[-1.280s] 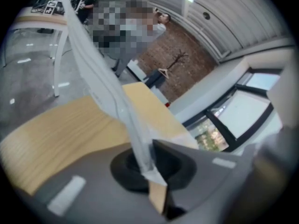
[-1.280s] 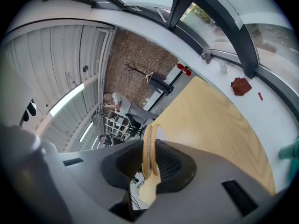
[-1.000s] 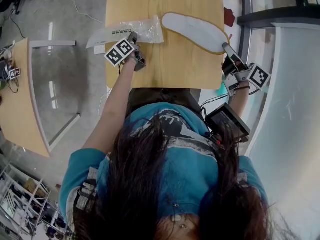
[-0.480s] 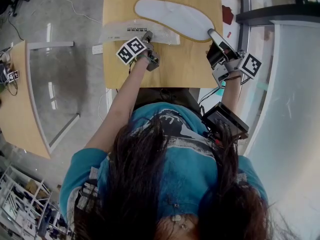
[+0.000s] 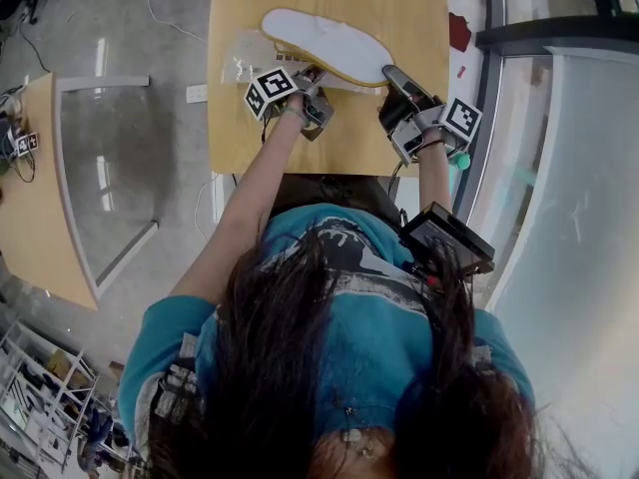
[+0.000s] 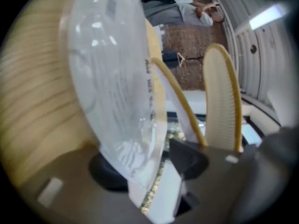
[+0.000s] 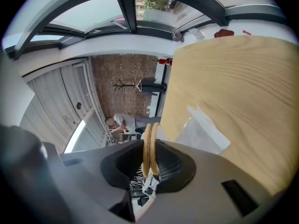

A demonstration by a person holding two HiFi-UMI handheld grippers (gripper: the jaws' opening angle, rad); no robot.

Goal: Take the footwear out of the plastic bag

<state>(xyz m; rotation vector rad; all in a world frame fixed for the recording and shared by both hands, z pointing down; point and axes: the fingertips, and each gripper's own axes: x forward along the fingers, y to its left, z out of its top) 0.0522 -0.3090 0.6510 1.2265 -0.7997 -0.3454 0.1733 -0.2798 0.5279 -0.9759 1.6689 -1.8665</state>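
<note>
Since the earlier frames, both tools and the footwear (image 5: 324, 43) have shifted left across the tabletop (image 5: 409, 8). The plastic bag (image 5: 243, 68) now lies crumpled and wholly on the tabletop, on its left part. The left tool (image 6: 145, 164) has just been opening: its jaws stand apart with the bag's edge between them, unclamped. The footwear, two flat white soles edged in yellow, lies mid-tabletop just beside the bag. The right tool (image 7: 152, 164) is clamped on the footwear's right end, pinching both soles together.
</note>
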